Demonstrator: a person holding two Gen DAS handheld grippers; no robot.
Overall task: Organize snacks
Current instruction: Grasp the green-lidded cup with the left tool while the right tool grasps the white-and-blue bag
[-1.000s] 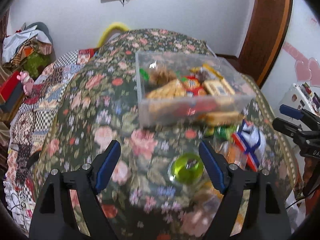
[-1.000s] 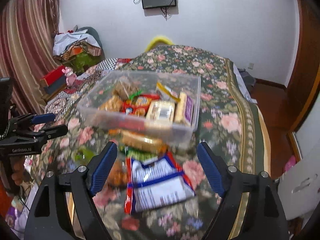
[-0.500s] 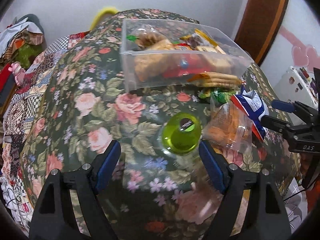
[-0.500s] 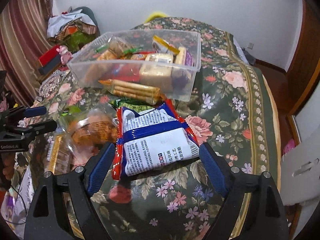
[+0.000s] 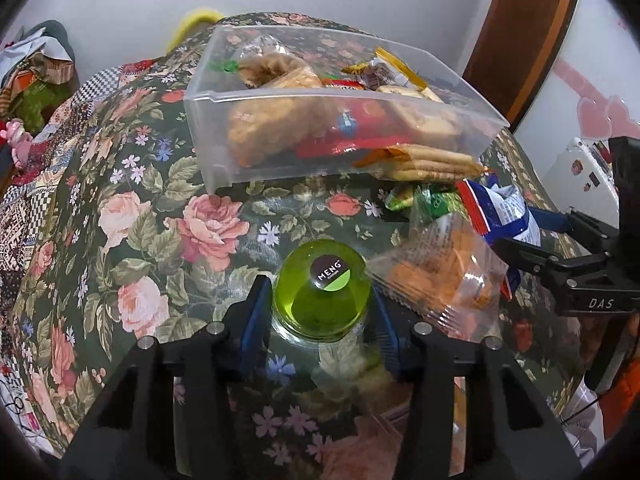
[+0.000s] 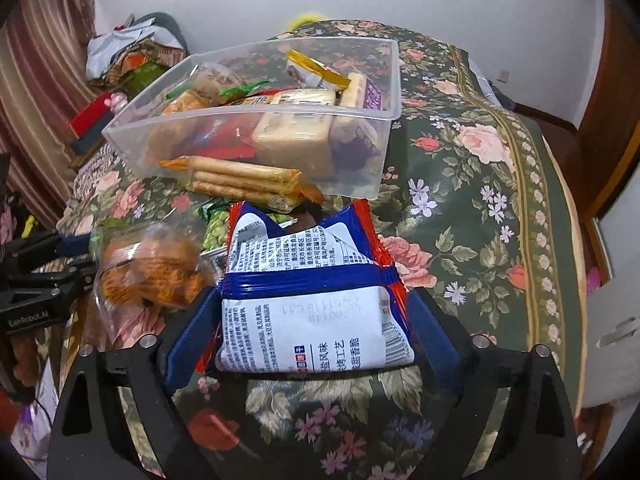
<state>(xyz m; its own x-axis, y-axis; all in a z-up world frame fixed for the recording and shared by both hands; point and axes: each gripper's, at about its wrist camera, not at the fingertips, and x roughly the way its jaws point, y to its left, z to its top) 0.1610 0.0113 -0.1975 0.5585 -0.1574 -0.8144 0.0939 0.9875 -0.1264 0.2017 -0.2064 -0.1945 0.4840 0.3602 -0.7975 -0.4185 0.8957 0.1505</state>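
A clear plastic bin [image 5: 280, 100] [image 6: 360, 116] holding several snack packs stands on the floral tablecloth. My left gripper [image 5: 320, 308] is shut on a green jelly cup [image 5: 320, 292] with a "MENG" sticker. My right gripper [image 6: 308, 312] is shut on a red, white and blue snack bag [image 6: 312, 304], which also shows at the right of the left wrist view [image 5: 500, 216]. A clear bag of orange snacks [image 5: 440, 284] [image 6: 148, 272] lies between the two grippers.
A pack of biscuit sticks [image 6: 240, 180] [image 5: 424, 164] leans at the bin's front wall. A green packet [image 6: 216, 228] lies behind the snack bag. The table's right edge [image 6: 560, 280] drops to the floor. Clothes pile [image 6: 132, 56] at back left.
Both grippers moved forward and down and closed: the left onto the green jelly cup, the right onto the red, white and blue snack bag. Both stood open before.
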